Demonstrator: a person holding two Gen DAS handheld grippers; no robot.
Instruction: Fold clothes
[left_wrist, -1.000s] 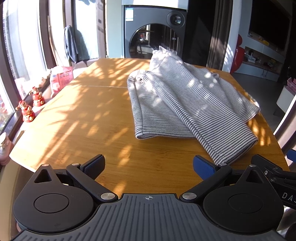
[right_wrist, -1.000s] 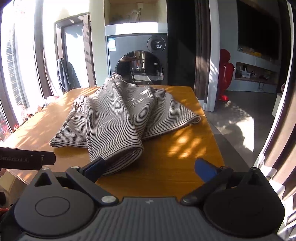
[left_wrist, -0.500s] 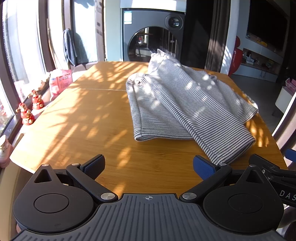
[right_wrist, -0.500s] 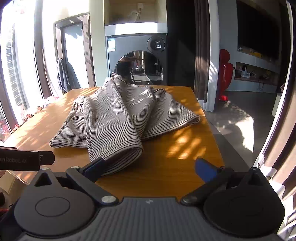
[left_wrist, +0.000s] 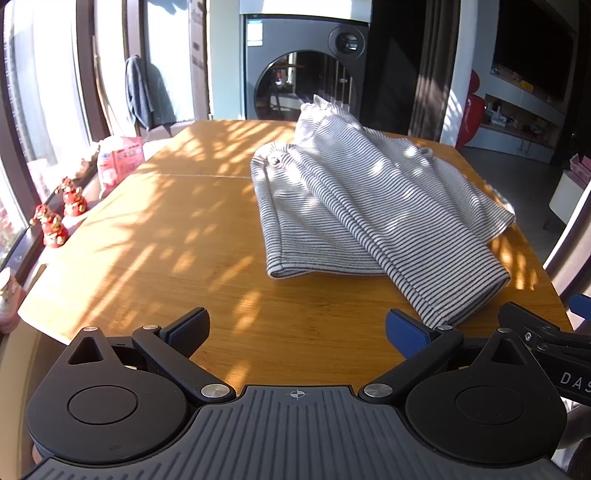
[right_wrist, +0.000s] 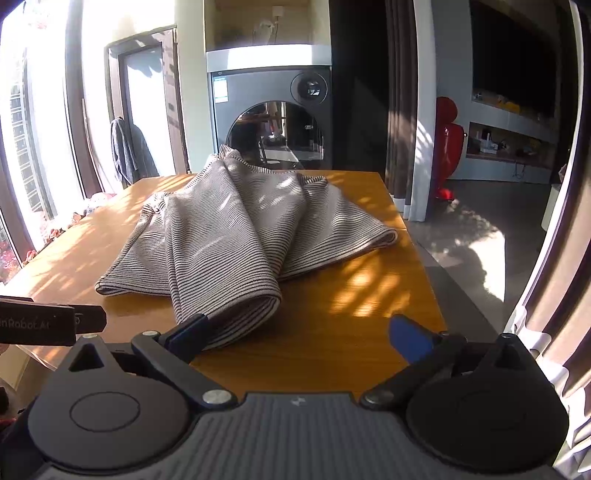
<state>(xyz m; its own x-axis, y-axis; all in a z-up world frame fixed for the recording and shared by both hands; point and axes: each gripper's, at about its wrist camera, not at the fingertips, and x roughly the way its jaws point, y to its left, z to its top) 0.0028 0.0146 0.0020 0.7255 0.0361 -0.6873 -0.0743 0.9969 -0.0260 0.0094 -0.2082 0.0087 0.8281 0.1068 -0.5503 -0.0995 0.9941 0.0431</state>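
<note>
Desk (left_wrist: 155, 236) is spread ahead of both tongs, bearing the striped garment (left_wrist: 369, 206), loosely doubled. Its nearest hem is best pinched squarely. Left tongs (left_wrist: 295, 328) and right tongs (right_wrist: 295, 328) are held wide apart, empty.

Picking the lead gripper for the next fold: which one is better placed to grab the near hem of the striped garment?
Right, probably. The right gripper is open, with the striped garment lying at its left finger. The left gripper is also open but faces bare table, the garment off to its right.
</note>
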